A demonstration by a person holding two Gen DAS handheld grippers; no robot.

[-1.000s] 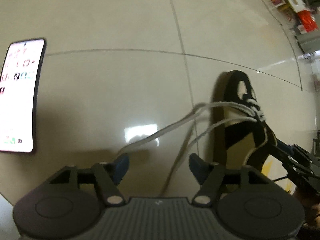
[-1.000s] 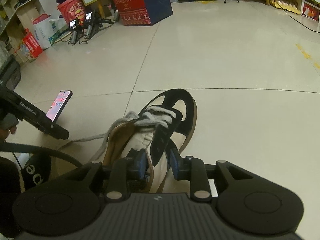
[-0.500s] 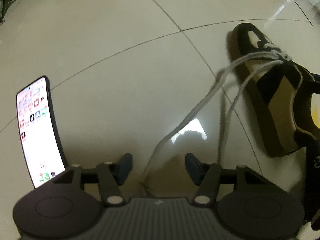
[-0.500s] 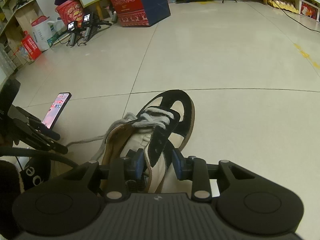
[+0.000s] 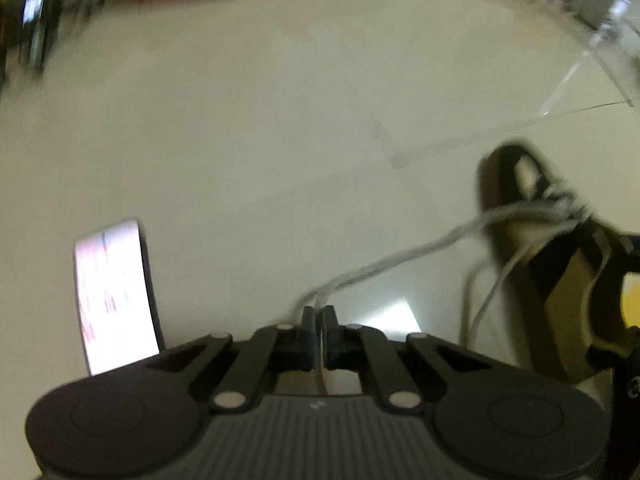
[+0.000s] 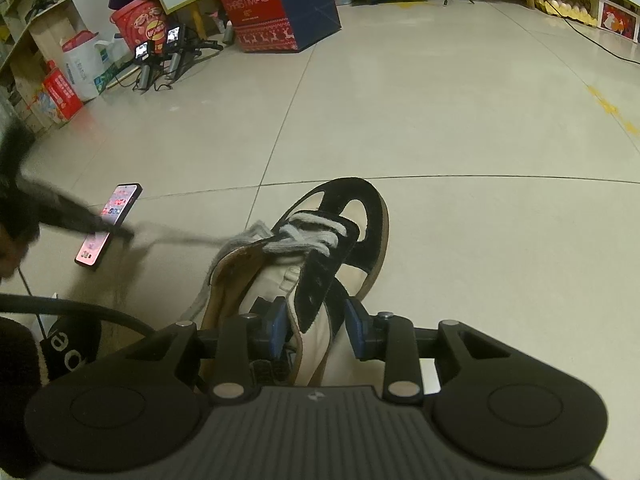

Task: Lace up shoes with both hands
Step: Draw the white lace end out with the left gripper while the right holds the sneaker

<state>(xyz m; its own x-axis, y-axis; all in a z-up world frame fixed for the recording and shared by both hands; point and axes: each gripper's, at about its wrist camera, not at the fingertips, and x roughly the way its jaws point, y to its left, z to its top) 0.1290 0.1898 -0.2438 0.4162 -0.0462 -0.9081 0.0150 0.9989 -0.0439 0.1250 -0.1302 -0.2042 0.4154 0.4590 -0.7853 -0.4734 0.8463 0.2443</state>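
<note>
A black and cream shoe (image 6: 340, 248) lies on the tiled floor, toe pointing away; it also shows at the right of the left wrist view (image 5: 552, 264). Its grey laces (image 6: 304, 236) cross near the toe. My left gripper (image 5: 319, 316) is shut on one lace (image 5: 400, 258), which runs taut from its tips to the shoe. A second lace end (image 5: 480, 300) hangs loose beside the shoe. My right gripper (image 6: 316, 330) has its blue pads on either side of the shoe's black tongue (image 6: 316, 296), holding it. The left gripper appears blurred at the left of the right wrist view (image 6: 80, 220).
A lit phone (image 6: 108, 226) lies on the floor left of the shoe, also seen in the left wrist view (image 5: 114, 292). A Christmas box (image 6: 276, 8), red tubs, bags and shelves stand at the far left and back. A cable (image 6: 580, 28) crosses the floor far right.
My left gripper has closed on a lace and is pulling it up and away from the shoe, so it is now taut. My right gripper stays on the tongue.
</note>
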